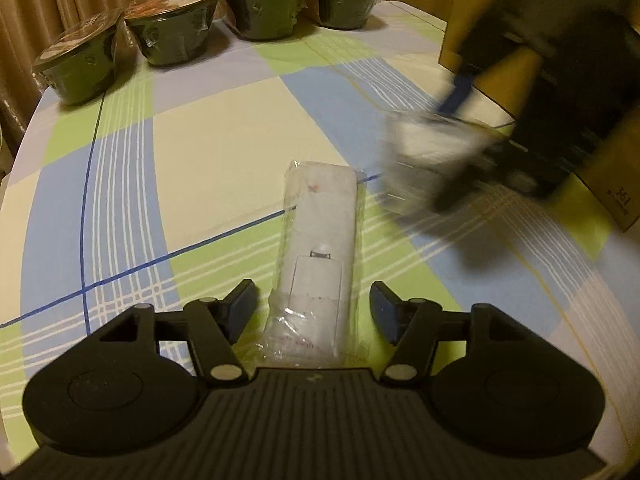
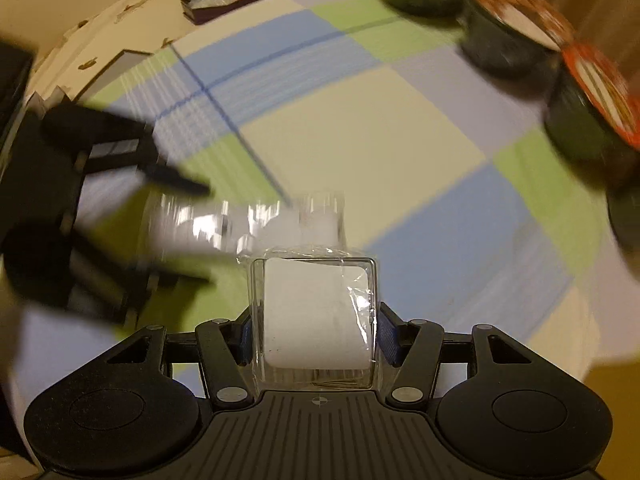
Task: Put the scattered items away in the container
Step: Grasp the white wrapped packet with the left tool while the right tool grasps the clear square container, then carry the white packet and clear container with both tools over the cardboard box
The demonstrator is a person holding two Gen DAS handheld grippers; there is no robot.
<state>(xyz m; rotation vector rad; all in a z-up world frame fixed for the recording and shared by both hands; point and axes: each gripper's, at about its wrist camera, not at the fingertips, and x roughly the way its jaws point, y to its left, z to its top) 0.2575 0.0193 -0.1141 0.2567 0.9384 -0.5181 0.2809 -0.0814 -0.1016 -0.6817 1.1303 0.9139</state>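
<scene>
Between the spread fingers of the left claw [image 1: 312, 308], a long white remote-like device sealed in a clear, crinkled plastic bag [image 1: 318, 248] lies flat on the counter covered with a blue, green and cream checked cloth [image 1: 208, 140], its near end pointing back into the claw. Neither pad touches it yet.

To the right, the right claw [image 2: 318, 336] pinches a white, rounded rectangular block wrapped in clear film [image 2: 316, 316] on both sides and carries it above the cloth; the left wrist view shows it only as a blur in front of the brown cardboard box [image 1: 612, 184], which is probably the container.

The bagged device looks light and stiff, but its loose, glossy wrap will likely slide and bunch under the pads. A hold across the narrow width of the hard body, about mid-length, should serve better than the slack film at the end. The wrapped block seems equally light and slick, so a firm squeeze on its flat sides is wise.

Four dark, lidded instant noodle bowls [image 1: 176, 28] stand in a row along the far edge.
</scene>
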